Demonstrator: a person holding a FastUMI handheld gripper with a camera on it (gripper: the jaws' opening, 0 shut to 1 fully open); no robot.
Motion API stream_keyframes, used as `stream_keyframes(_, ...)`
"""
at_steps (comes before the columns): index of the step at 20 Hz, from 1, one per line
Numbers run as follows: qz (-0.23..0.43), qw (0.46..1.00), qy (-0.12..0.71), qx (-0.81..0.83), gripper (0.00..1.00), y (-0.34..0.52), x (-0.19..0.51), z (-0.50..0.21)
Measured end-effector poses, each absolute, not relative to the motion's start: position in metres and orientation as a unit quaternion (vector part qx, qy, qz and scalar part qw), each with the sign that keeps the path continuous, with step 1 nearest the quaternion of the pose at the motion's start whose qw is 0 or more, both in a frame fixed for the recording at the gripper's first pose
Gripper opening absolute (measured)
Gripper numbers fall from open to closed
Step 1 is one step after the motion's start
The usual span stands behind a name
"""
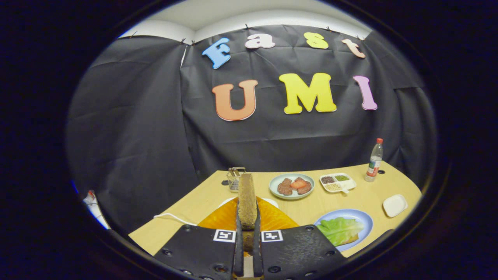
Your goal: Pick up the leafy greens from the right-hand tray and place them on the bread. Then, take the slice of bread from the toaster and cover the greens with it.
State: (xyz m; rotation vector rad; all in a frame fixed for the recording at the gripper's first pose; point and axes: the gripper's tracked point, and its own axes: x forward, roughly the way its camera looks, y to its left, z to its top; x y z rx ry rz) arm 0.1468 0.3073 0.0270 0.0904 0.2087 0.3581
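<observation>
Tongs [247,229] clamped on upright, edge-on bread slice [246,198]

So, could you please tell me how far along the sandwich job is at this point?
Done: the leafy greens already lie on a bread slice on the blue plate. In hand: the tool is shut on the second bread slice, held upright between its fingers over the orange toaster. Left: carry that slice to the plate and lay it over the greens.

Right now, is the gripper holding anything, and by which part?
Yes: the gripper is shut on the bread slice, pinching its lower edge; the slice stands upright between the fingers.
</observation>
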Motion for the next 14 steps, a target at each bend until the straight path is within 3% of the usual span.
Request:
stream_keyframes(7,0.173,0.979,0.052,0.095,0.09,0.262,0.136,0.076)
stream_keyframes(14,0.083,0.989,0.081,0.090,0.09,0.159,0.178,0.024)
